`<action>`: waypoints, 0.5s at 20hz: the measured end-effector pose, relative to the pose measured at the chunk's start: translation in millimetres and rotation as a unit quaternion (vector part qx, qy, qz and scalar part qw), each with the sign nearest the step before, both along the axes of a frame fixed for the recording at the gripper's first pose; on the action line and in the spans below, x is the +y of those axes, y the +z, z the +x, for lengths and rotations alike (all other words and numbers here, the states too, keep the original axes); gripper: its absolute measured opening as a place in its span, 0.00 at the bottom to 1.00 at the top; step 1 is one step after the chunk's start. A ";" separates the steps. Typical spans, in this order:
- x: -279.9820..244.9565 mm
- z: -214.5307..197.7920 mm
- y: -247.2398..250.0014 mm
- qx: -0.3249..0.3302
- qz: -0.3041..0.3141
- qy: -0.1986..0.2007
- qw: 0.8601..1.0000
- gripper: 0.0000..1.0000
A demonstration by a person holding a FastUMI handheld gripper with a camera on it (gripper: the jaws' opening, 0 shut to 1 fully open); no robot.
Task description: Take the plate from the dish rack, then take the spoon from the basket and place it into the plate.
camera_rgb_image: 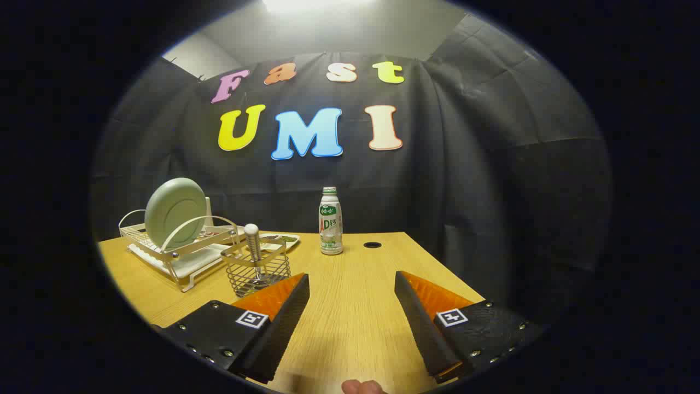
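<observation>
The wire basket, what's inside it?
A spoon stands upright in the wire basket, handle poking above the rim; its bowl end is hard to make out through the mesh. The hand-held gripper is open, holding nothing.

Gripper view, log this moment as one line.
tongs open, empty | pale green round plate upright in white wire dish rack | spoon in wire mesh basket

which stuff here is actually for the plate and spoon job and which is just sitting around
For the job: plate standing in the dish rack; spoon upright in the wire basket; the gripper, open over bare table.

Lying about: bottle, small tray behind the basket.
</observation>
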State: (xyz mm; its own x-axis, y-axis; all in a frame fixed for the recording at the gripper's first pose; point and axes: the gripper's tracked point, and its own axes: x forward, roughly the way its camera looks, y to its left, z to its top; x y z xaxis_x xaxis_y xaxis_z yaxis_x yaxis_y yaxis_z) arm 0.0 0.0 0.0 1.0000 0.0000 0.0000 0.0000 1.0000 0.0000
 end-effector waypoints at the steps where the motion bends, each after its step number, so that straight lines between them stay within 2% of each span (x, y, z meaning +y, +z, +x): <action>1: -0.8 10.6 8.1 -0.011 0.004 0.000 1.000 0.96; 3: -4.4 36.1 22.7 -0.028 0.010 -0.004 1.000 0.97; 6: -13.7 52.1 50.9 -0.044 0.014 -0.020 0.999 0.97; 8: -17.4 48.4 75.2 -0.044 -0.008 -0.025 0.999 0.96; 10: -14.8 34.6 111.0 -0.051 -0.003 -0.024 0.998 0.96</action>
State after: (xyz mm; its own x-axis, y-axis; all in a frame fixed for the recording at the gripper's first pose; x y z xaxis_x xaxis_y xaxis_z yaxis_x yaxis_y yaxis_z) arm 34.6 -14.8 111.0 0.9937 -0.0477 0.1015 0.0484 0.9988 -0.0036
